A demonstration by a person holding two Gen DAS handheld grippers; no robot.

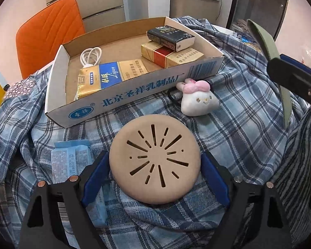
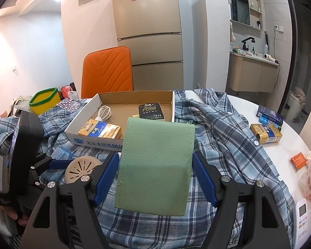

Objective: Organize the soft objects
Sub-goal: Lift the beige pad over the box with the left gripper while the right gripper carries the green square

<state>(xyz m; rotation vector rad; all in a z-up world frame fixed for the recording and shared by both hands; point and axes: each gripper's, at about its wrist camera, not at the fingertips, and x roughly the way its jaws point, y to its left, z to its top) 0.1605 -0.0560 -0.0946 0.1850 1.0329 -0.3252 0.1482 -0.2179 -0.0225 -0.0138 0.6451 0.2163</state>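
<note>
My left gripper (image 1: 155, 170) is shut on a round beige pad with slits (image 1: 154, 161), held just above the blue plaid shirt (image 1: 238, 124). My right gripper (image 2: 155, 172) is shut on a folded green leather pouch (image 2: 155, 166), lifted above the shirt; the pouch shows edge-on in the left wrist view (image 1: 265, 41). A small white plush bunny with a pink bow (image 1: 198, 97) lies on the shirt in front of the cardboard tray (image 1: 134, 95). The tray holds cigarette packs (image 1: 105, 76), a dark tissue pack (image 1: 170, 37) and a white cable (image 1: 91, 56).
A blue plastic packet (image 1: 72, 161) lies on the shirt at my left. An orange chair (image 2: 107, 70) stands behind the table. A yellow cup (image 2: 45, 100) is at far left. On the white table at right lie a cigarette pack (image 2: 266, 133), a blue box (image 2: 269, 113) and an orange item (image 2: 299, 160).
</note>
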